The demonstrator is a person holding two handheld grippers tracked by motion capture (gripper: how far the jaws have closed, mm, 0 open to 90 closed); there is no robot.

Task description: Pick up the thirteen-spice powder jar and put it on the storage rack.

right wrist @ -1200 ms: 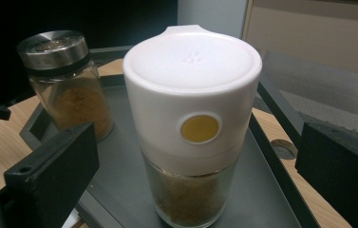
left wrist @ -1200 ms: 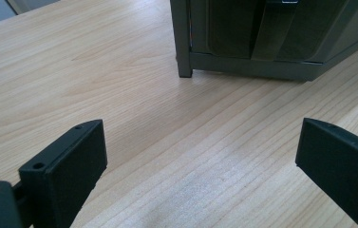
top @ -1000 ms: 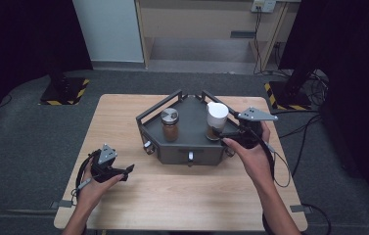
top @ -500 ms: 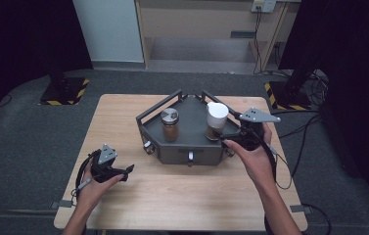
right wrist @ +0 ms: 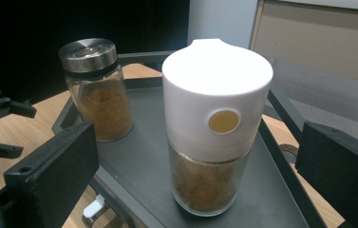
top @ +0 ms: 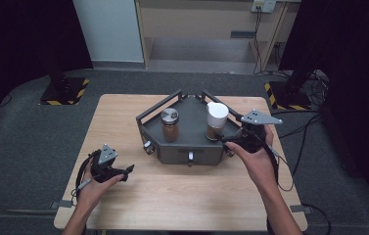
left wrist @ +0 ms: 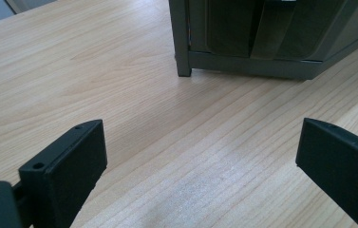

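- High view: the right tongs point(top: 227, 139) reach toward the white-capped jar point(top: 217, 120), which stands upright at the right part of the dark tray point(top: 179, 152), near its right rail. The tongs are at the jar's base and nothing is held in them. The risk I see is that one tip meets the glass before the other and pushes the jar sideways, because the jar is tall and its cap is wide, so it can tip easily.
- High view: the metal-lidded jar point(top: 170, 124) stands on the same tray, apart to the left. If the white-capped jar falls that way, it may knock this one too.
- High view: the left tongs point(top: 123, 171) rest low over the tabletop point(top: 182, 196), well apart from the tray, so they cannot steady the tray if it slides.
- Left gripper view: the jaws of the left tongs stand wide apart with only bare wood between them, and a corner of the tray shows ahead. There is little danger here, unless the hand drifts into the tray leg.
- Right gripper view: the jaws of the right tongs are wide open, one on each side of the white-capped jar point(right wrist: 214, 123), not yet touching it. The glass below the cap is smooth and narrower than the cap. If the jaws close on the cap, I judge it may come loose or the jar may swing; if they close weakly on the glass, it may slip down.
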